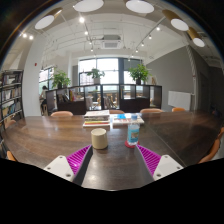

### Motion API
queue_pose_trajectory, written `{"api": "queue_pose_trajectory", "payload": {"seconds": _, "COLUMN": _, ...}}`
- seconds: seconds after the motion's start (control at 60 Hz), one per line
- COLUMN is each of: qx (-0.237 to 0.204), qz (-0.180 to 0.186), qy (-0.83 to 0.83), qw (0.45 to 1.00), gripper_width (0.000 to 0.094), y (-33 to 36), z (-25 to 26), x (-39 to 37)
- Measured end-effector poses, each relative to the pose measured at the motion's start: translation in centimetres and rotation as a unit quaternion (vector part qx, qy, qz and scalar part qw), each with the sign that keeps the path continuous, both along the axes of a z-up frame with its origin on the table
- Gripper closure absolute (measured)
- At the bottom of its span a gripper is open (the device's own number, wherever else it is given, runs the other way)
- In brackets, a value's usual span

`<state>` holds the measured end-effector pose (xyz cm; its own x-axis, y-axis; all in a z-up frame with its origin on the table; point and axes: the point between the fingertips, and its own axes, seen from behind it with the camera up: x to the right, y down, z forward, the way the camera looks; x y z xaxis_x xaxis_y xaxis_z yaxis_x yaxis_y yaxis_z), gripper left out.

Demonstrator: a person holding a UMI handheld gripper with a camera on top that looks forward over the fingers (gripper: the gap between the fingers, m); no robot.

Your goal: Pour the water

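The claw (113, 158) is wide open, and its two fingers with pink pads (79, 156) hold nothing and touch nothing. Between the fingers there is only bare brown counter (50, 135). Just ahead of the claw, past the finger tips, stand two things side by side on the counter. Ahead and a little to the left is a pale cup (99, 138), standing up straight. Ahead and a little to the right is a clear bottle (133, 133) with a light blue look to it, also standing up straight. The cup and the bottle are near each other but do not touch. Farther off, beyond both of them, a flat stack of books (112, 119) lies on the counter. Chairs (62, 114) stand at the far side of the counter. Way beyond that are big windows (103, 72) with green plants (61, 79) in front of them, and round lights (88, 5) shine on the ceiling above.
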<state>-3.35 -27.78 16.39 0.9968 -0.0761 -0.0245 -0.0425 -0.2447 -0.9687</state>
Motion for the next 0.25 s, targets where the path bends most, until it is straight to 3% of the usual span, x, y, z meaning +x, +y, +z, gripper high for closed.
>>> {"api": "queue_pose_trajectory", "payload": {"seconds": 0.25, "qx": 0.005, "qz": -0.001, "qy": -0.004, "qw": 1.000, "gripper_width": 0.0074, "y": -0.84, "z": 0.52, "x": -0.17}}
